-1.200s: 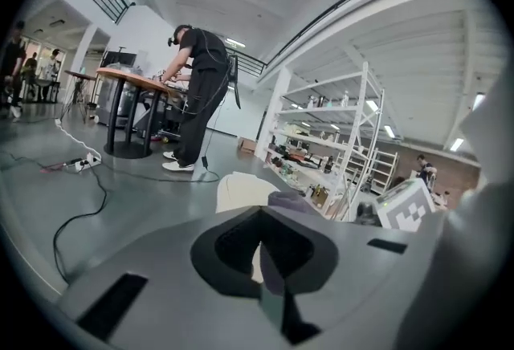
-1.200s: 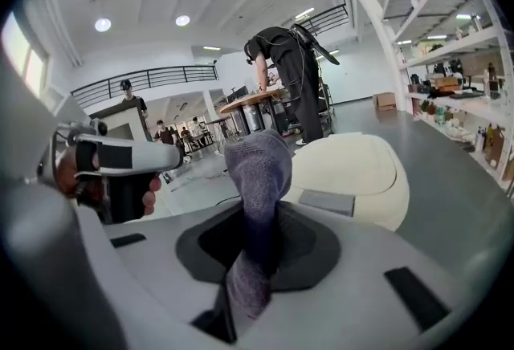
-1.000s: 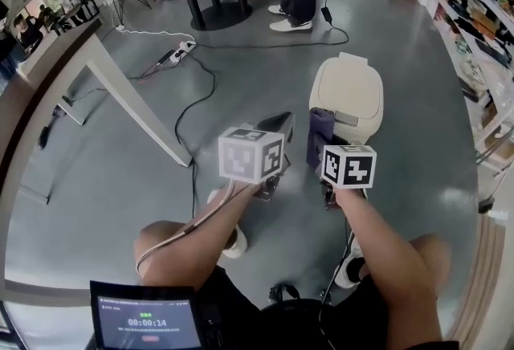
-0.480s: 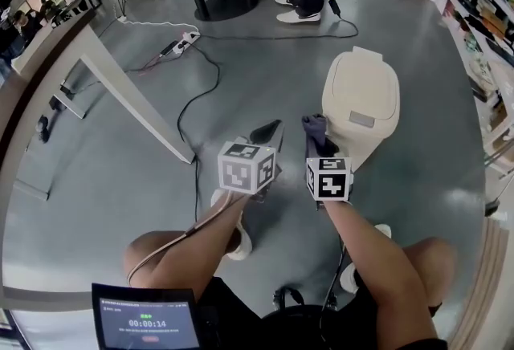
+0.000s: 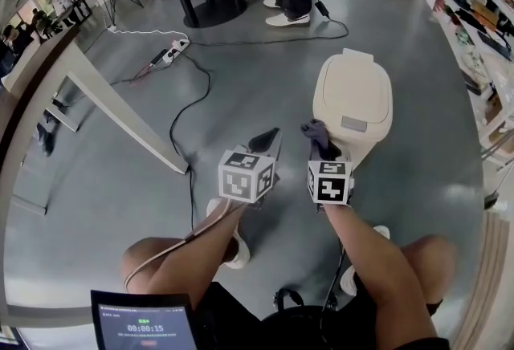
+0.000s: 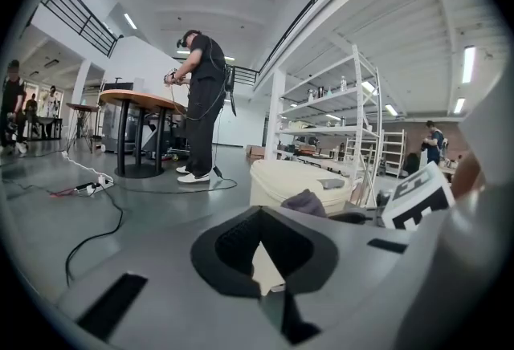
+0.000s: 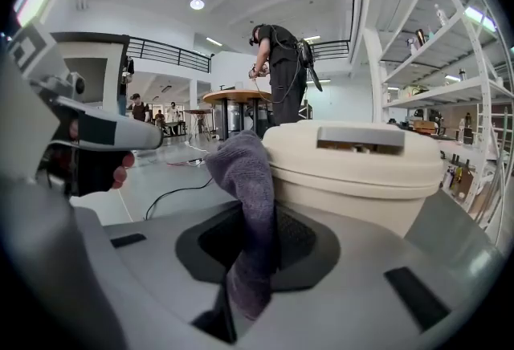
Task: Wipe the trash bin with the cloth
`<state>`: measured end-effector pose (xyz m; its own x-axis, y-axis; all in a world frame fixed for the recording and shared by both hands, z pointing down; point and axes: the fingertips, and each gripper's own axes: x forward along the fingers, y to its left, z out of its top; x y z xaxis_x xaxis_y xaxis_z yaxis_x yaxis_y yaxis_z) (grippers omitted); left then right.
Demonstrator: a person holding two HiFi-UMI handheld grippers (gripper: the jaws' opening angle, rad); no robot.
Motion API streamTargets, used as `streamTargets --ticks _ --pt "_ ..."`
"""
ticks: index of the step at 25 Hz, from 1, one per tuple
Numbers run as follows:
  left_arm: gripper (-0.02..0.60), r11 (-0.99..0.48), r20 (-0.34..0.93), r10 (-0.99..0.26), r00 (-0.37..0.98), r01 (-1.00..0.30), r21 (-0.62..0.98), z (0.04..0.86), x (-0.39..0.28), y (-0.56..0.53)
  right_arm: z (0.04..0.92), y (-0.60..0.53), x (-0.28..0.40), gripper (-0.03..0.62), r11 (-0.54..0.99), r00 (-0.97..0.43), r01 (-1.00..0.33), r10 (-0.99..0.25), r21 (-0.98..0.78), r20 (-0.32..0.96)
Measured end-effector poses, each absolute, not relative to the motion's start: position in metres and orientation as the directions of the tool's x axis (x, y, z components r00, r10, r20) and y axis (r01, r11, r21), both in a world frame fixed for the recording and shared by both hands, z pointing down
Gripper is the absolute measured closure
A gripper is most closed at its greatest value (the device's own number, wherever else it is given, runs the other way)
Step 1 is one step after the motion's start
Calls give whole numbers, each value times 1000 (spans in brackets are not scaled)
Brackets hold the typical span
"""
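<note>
right gripper jaws clenched on grey cloth; cloth top sits at the lid edge of the cream trash bin. left gripper jaws together, empty. Risks: unbraced bin slides or tips under wipe pressure, and cloth drags out of the pinch.

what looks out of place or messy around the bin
Nothing is spilled or damaged. The bin stands upright, lid shut. Only the cable and power strip trail loosely across the floor nearby. The cloth sticks up bunched from the right hand-held gripper.
</note>
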<state>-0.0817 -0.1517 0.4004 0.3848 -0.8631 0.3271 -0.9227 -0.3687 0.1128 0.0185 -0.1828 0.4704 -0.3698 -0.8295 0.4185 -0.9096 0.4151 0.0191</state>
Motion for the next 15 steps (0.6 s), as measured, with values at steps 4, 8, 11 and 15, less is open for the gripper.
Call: streamTargets --ticks 4,8,11,15 --pt "584 -388 330 -854 403 -915 113 398 -70 -158 464 -180 41 520 388 -342 -921 -847 33 406" --pt "584 -419 342 -836 428 -902 104 406 -54 -168 466 -179 59 520 364 -325 -931 -859 26 396" --pt "583 -440 343 -827 446 -893 100 410 -42 -175 466 -180 73 520 355 -317 -935 -861 23 397" --pt "583 -471 345 -812 472 -877 90 411 -31 -183 467 -177 97 520 330 -296 -944 -867 15 401"
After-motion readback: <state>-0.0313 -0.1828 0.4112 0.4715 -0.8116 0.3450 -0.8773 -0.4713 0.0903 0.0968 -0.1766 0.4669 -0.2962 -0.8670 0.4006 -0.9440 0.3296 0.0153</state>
